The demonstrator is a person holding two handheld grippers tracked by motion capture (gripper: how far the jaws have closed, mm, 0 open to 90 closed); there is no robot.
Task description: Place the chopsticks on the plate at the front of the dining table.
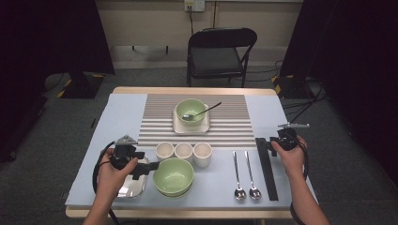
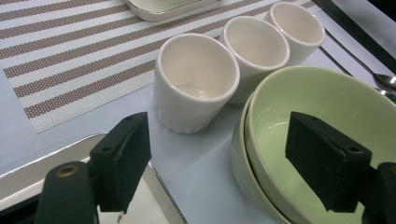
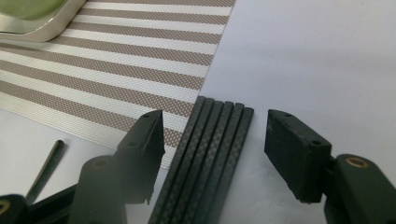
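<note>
So the right gripper (image 3: 212,156) sits over the far end of a bundle of black carbon-fibre chopsticks (image 3: 208,154) lying along the right edge of the table (image 1: 117,117). Its jaws stand either side of the bundle with a clear gap on both sides, so it's released and not pinching anything. The chopsticks run front to back, their far ends just beside the right edge of the striped placemat (image 1: 197,133). Over by the front left corner, the left gripper (image 2: 217,163) is spread wide too, one jaw above a shiny metal tray (image 1: 131,187) and the other hovering inside the rim of the stacked green bowls (image 2: 327,121), gripping nothing. Three white cups (image 1: 183,152) line up just behind those bowls, touching each other. Two spoons (image 1: 246,176) lie near the front edge, between the bowls and the chopsticks. Toward the far edge, another green bowl (image 1: 190,110) with a spoon in it sits on a square plate (image 1: 178,125).
</note>
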